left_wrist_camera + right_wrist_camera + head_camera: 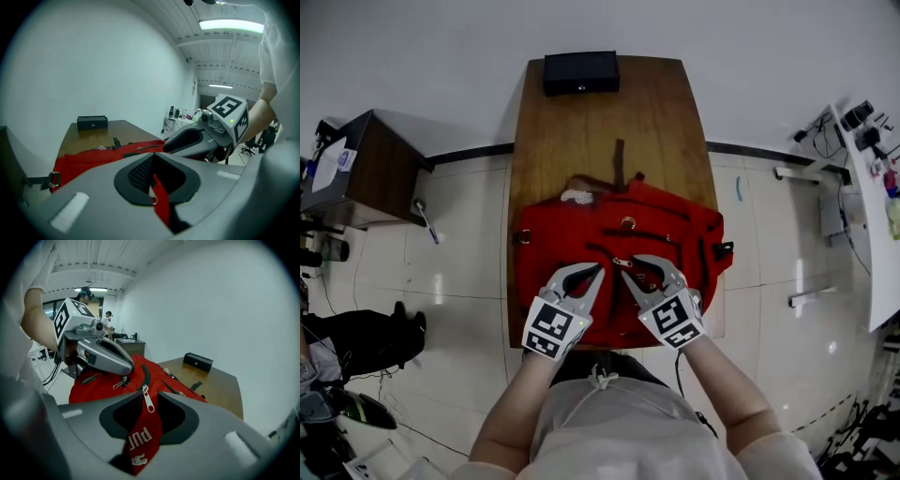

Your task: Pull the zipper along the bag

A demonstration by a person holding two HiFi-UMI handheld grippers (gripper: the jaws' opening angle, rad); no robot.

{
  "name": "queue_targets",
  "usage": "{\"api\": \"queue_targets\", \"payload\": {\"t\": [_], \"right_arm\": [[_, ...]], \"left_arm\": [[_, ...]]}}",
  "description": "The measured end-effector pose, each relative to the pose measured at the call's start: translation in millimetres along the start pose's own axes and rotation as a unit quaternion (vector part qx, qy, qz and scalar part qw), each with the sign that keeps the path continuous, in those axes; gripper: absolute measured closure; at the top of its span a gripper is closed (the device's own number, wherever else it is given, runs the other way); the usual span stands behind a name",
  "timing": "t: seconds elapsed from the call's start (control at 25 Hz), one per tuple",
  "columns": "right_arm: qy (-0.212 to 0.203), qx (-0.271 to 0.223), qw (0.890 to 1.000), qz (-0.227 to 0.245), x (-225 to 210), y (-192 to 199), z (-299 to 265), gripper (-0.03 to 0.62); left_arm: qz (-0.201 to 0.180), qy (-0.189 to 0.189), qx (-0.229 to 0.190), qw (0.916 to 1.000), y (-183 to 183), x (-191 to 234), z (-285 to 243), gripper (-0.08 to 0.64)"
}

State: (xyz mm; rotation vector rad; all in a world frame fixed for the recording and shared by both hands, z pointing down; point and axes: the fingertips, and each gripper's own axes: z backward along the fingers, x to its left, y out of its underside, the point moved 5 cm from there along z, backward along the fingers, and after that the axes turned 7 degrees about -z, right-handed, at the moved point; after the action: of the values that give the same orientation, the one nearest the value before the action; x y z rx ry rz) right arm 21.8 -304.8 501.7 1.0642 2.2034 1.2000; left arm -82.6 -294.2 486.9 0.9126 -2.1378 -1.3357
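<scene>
A red bag [619, 239] lies on the near half of a wooden table [572, 131], and both grippers are at its front pocket. My right gripper [628, 275] [149, 394] is shut on the red pull tab with white lettering [140, 439]. That tab hangs from a silver zipper pull [148, 402] on a dark zipper track [146, 373]. My left gripper [597, 272] [152, 159] is shut on a red strip of the bag [161, 199] beside a small metal ring [153, 200]. The two grippers' tips are close together. A second silver pull [119, 382] lies below the left gripper.
A black box [581, 72] [92, 122] sits at the table's far end. A brown strap [619, 164] lies behind the bag. A dark cabinet [356, 169] stands at the left, a white desk [877, 216] with gear at the right.
</scene>
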Motion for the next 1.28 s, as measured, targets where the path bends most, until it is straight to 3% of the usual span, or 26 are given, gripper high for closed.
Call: {"api": "queue_targets", "payload": {"t": [0.36,0.44,0.48,0.72,0.92,1.28], "right_arm": [[-0.015,0.030,0.998,0.061,0,6,-18,0.506],[-0.018,0.028,0.997,0.063,1,6,-17,0.531],[-0.021,0.028,0.997,0.064,3,5,-16,0.575],[-0.037,0.028,0.998,0.030,6,5,-6,0.578],[-0.036,0.030,0.999,0.028,11,6,1,0.580],[-0.063,0.070,0.996,0.007,34,30,11,0.583]], "left_arm": [[-0.009,0.031,0.040,0.9987,6,7,-27,0.554],[-0.007,0.034,0.043,0.9985,6,7,-28,0.554],[-0.007,0.036,0.045,0.9983,7,8,-28,0.554],[-0.018,0.046,0.057,0.9971,7,6,-32,0.554],[-0.013,0.045,0.058,0.9972,8,7,-33,0.554],[-0.010,0.033,0.067,0.9972,14,7,-36,0.555]]}}
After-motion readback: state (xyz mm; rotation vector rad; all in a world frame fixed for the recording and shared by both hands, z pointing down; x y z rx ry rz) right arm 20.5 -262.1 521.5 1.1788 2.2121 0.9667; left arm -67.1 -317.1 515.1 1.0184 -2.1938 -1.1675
